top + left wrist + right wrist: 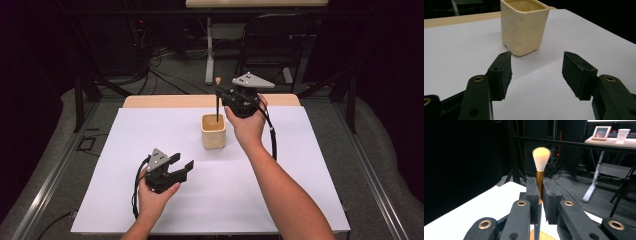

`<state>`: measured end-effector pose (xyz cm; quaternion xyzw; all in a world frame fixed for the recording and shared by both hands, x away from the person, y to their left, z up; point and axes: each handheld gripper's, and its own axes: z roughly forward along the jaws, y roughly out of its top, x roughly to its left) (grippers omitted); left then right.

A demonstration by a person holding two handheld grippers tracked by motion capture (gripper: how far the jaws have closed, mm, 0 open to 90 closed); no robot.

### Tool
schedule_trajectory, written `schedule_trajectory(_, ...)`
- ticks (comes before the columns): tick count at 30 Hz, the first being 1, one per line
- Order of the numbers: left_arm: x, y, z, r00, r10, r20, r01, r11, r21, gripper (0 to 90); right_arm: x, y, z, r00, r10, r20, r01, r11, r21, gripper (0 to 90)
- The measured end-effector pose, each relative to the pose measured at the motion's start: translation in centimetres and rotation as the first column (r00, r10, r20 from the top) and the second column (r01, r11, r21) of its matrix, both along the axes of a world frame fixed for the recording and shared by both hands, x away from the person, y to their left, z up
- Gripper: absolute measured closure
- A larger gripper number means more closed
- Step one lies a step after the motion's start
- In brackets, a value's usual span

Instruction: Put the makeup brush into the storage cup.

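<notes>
**Jaws clamped on the brush above the cup**

Jaws of the right gripper (218, 93) are pinched tight on a makeup brush (218, 100), and the right gripper view shows it plainly: copper ferrule between the two black pads, pale bristles (541, 157) pointing straight up. From the high view, the brush stands upright with its dark handle reaching down into the cream cup (213, 131), which sits on the white tabletop (150, 130) near the middle, towards the far edge. Whether the handle's end touches the cup's bottom, I can't tell. Over on the near left, the left gripper (184, 165) sits low above the tabletop, jaws spread wide with nothing between them, aimed at the cup (524, 27) and well apart from it.
</notes>
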<state>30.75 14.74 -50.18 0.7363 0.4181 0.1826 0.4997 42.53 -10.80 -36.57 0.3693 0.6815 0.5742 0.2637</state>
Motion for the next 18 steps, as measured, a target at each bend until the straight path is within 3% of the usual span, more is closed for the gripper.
schedule_trajectory(18,0.0,0.2,0.0,1.0000,0.005,0.000,-0.005,1.0000,-0.006,40.9,0.7,0.8,-1.5,0.9998,-0.016,-0.007,0.016,0.999,-0.041,83.9)
